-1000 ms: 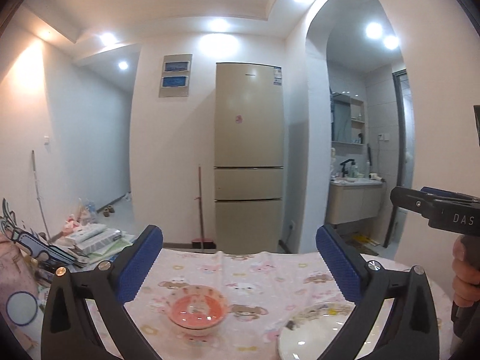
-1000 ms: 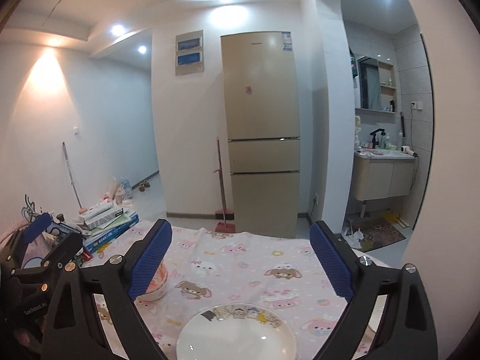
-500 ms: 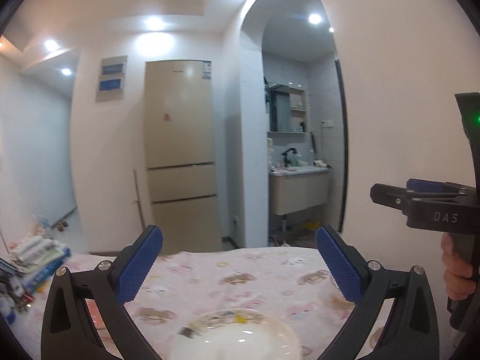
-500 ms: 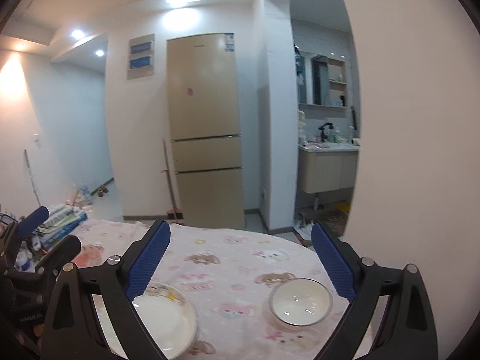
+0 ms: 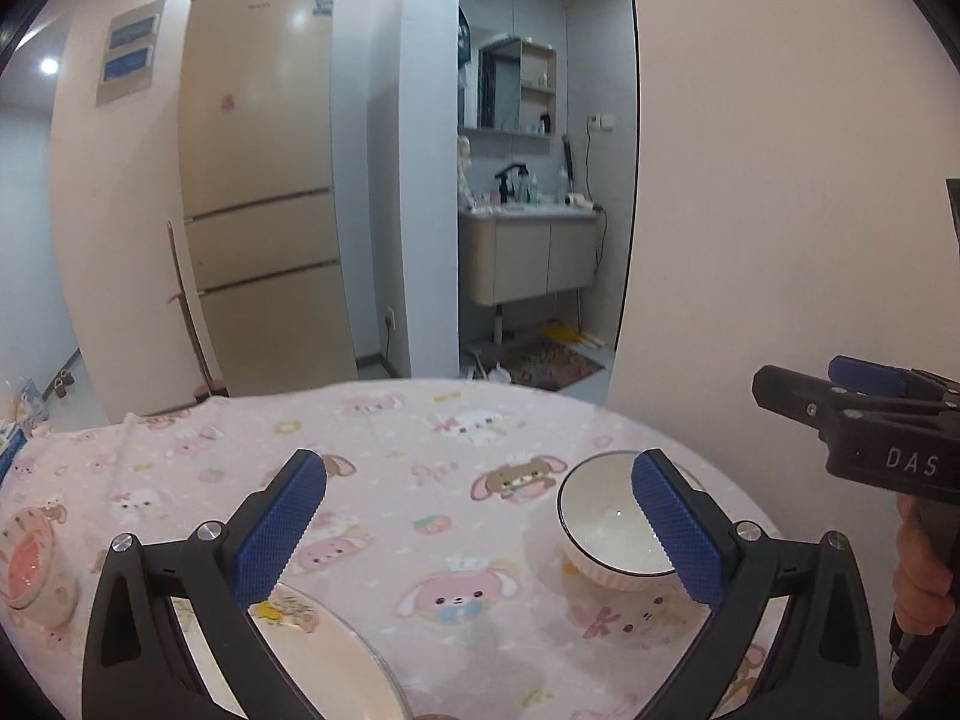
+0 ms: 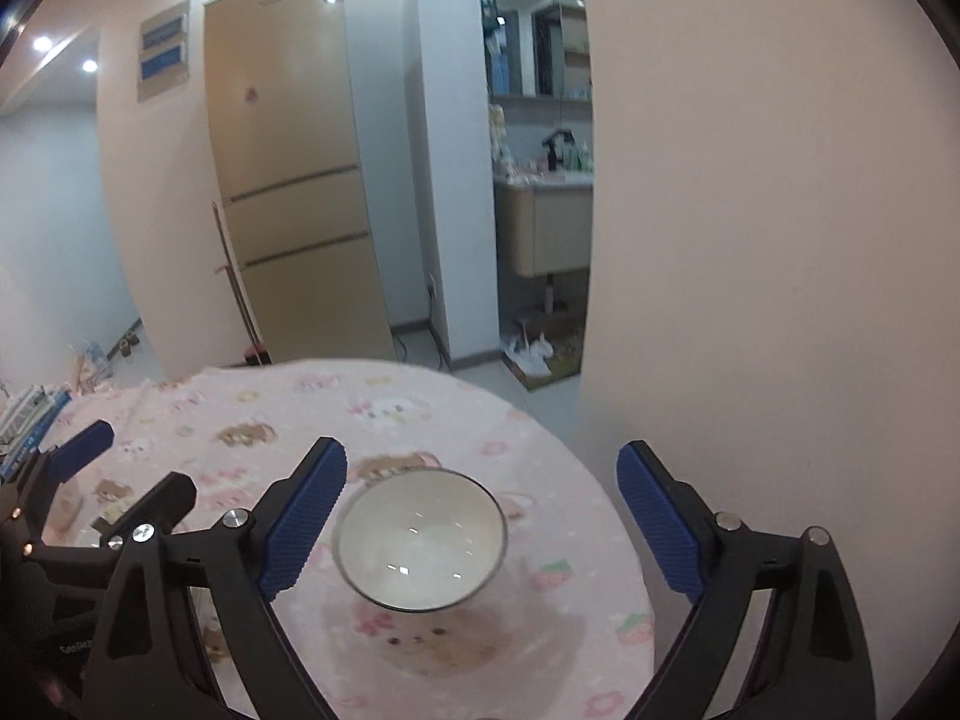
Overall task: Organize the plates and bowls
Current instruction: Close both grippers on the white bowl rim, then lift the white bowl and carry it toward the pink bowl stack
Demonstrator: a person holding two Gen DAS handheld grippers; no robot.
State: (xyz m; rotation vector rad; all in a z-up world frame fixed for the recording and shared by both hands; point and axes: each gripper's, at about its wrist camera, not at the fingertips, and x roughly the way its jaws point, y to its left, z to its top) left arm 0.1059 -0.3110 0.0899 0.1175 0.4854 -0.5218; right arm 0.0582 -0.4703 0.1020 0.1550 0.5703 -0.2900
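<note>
My right gripper (image 6: pixel 480 516) hangs over the white bowl (image 6: pixel 420 540) on the pink-clothed worktop (image 6: pixel 420 420) — fingers wide but closing, the bowl below them, ungripped. My left gripper (image 5: pixel 480 528) is spread and empty (a plate (image 5: pixel 324 666) beneath, a pink bowl (image 5: pixel 33 570) further left).

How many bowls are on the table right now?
2: a white ribbed bowl with a dark rim at the table's right side, and a pink-lined patterned bowl at the far left. Others may sit outside view.
</note>
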